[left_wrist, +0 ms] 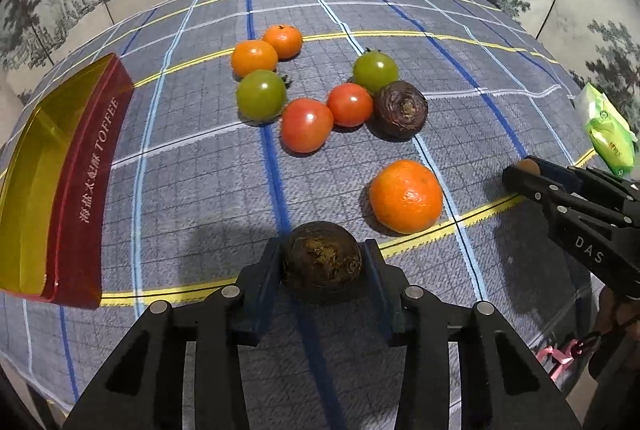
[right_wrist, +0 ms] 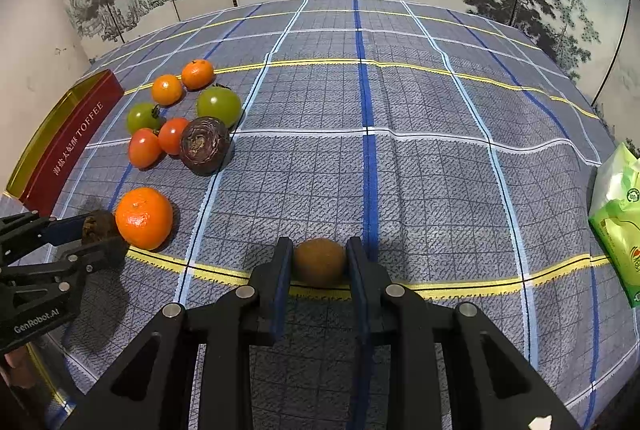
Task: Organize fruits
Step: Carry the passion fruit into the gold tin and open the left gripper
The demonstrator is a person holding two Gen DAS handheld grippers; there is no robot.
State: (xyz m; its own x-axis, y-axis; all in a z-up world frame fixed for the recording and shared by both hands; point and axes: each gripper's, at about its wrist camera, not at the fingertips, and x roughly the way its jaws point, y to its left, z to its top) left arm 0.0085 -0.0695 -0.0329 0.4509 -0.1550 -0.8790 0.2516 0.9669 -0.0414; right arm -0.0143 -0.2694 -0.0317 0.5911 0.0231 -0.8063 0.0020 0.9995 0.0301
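The left gripper (left_wrist: 323,262) is clamped on a dark brown fruit (left_wrist: 322,256). The right gripper (right_wrist: 319,262) grips a small brown fruit (right_wrist: 319,261). A big orange (left_wrist: 406,196) lies at the dark fruit's one o'clock.

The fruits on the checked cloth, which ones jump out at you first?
First, the cluster in the middle of the blue checked tablecloth: two small orange mandarins, two green tomatoes, two red tomatoes and a dark ridged round fruit. Nearer, a big orange mandarin sits alone. The left gripper clamps a dark brown round fruit; the right gripper clamps a small tan-brown fruit.
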